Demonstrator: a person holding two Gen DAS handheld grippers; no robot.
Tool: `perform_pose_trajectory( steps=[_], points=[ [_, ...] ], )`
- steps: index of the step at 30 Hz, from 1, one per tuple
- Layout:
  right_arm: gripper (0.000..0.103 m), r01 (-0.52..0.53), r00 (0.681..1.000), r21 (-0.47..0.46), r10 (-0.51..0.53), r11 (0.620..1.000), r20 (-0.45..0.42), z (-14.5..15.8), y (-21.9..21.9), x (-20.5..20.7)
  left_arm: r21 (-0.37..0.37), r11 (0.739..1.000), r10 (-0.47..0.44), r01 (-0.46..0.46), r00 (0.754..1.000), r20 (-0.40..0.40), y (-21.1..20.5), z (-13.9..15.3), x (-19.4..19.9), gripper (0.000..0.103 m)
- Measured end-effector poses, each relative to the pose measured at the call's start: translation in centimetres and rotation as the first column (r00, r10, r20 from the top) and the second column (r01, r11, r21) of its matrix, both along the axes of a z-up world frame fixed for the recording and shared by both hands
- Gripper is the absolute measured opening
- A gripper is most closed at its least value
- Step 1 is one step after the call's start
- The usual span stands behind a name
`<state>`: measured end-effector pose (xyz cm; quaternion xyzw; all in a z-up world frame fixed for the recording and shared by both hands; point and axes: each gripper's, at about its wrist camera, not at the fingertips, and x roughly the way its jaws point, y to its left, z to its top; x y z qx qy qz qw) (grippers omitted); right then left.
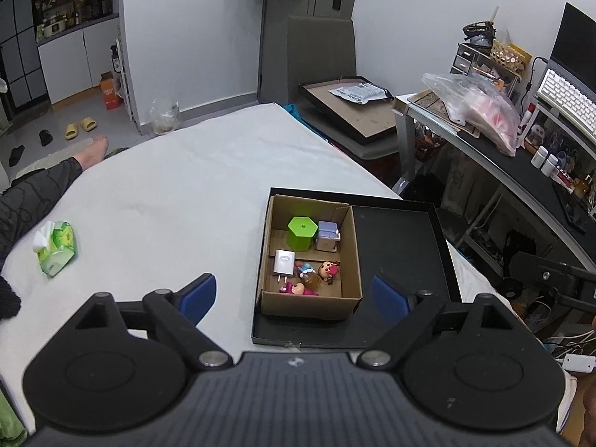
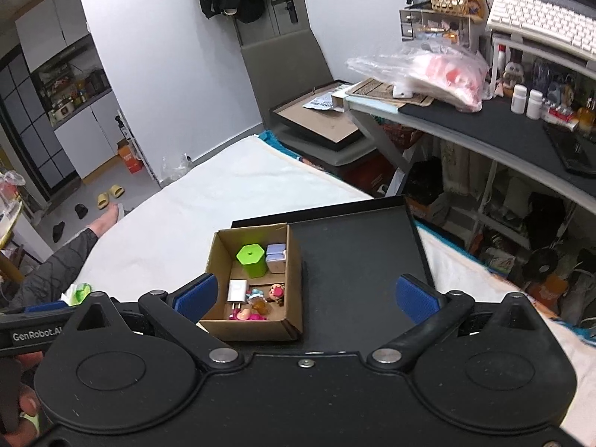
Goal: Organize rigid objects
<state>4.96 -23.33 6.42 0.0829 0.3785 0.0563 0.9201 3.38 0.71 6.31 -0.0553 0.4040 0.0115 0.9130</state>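
Left gripper [image 1: 294,294] jaws stand wide apart, blue pads empty, touching nothing, hovering above the near edge of the shallow black tray [image 1: 402,238]. Right gripper [image 2: 305,296] likewise spread wide, nothing between the pads. White lettering "GenRobot.AI" reads on the black housing at the left edge of the right wrist view.

Brown cardboard box [image 1: 309,303] sits in the tray's left half on the white bed sheet [image 1: 178,186]. Its far compartment holds a green hexagonal container [image 1: 301,234] and a pale lilac block [image 1: 327,236] side by side. Near compartment: white plug charger [image 1: 284,262] and small doll figures [image 1: 316,275]. Green tissue pack [image 1: 56,247] lies well apart, left on the sheet.
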Motion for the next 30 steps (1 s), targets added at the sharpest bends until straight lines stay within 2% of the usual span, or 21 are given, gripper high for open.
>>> perform_pose_trajectory(
  steps=[15, 30],
  points=[
    [0.103, -0.022, 0.999, -0.017, 0.022, 1.0, 0.025, 1.1, -0.4, -2.2, 0.031, 1.0, 0.003, -0.004, 0.999, 0.033, -0.7, 0.8, -2.1, 0.091],
    [0.103, -0.013, 0.999, -0.029, 0.015, 0.999, 0.044, 1.6, -0.9, -3.6, 0.023, 1.0, -0.007, 0.006, 0.998, 0.058, -0.8, 1.6, -3.5, 0.091]
  ],
)
